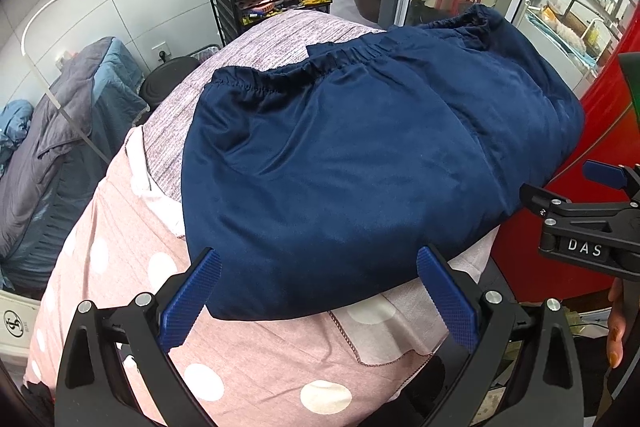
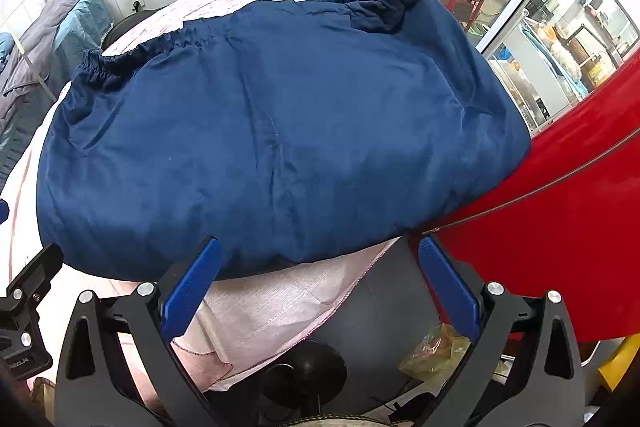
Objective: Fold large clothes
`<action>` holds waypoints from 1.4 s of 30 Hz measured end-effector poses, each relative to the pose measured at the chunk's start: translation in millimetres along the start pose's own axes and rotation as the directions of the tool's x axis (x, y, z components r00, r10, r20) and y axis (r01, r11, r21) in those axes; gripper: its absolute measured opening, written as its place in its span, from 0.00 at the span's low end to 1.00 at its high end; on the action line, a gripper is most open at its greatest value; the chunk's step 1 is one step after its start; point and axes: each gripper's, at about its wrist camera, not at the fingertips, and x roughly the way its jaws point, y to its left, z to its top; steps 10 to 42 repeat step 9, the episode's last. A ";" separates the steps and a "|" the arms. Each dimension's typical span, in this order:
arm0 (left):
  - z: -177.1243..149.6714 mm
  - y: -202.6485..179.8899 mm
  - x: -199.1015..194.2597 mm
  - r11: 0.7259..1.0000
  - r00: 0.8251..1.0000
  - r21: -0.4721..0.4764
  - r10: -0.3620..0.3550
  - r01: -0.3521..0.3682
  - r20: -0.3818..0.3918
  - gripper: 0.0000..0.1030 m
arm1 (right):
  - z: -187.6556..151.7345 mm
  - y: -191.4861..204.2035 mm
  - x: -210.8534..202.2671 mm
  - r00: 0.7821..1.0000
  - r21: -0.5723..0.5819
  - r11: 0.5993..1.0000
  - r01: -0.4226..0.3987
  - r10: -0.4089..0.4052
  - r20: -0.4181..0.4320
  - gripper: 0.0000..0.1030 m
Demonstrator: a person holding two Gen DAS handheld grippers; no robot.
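Both grippers, left (image 1: 318, 297) and right (image 2: 320, 291), are hanging wide open, gripping nothing, at 6 o'clock of the folded navy garment (image 1: 360, 155). It is lying on the pink bedding (image 1: 132, 267), overhanging toward 3 o'clock; nudging risks it sliding off, unfolding.

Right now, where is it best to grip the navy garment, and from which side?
Probably the near folded edge of the navy garment, from the near side, where both open grippers, left gripper and right gripper, already face it. That edge is thick and overhangs the pink cover; the gathered elastic edge lies farther away.
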 end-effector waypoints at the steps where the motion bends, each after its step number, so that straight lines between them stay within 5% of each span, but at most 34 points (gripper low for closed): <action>1: 0.3 -0.8 -0.1 1.000 1.000 0.005 0.002 -0.002 -0.001 0.94 | 0.0 0.0 0.0 1.000 0.000 1.000 -0.001 0.001 0.000 0.95; 42: 0.0 -2.7 1.7 1.000 1.000 0.013 0.001 0.000 -0.016 0.94 | -0.2 1.0 0.1 1.000 -0.004 1.000 0.001 -0.001 0.001 0.95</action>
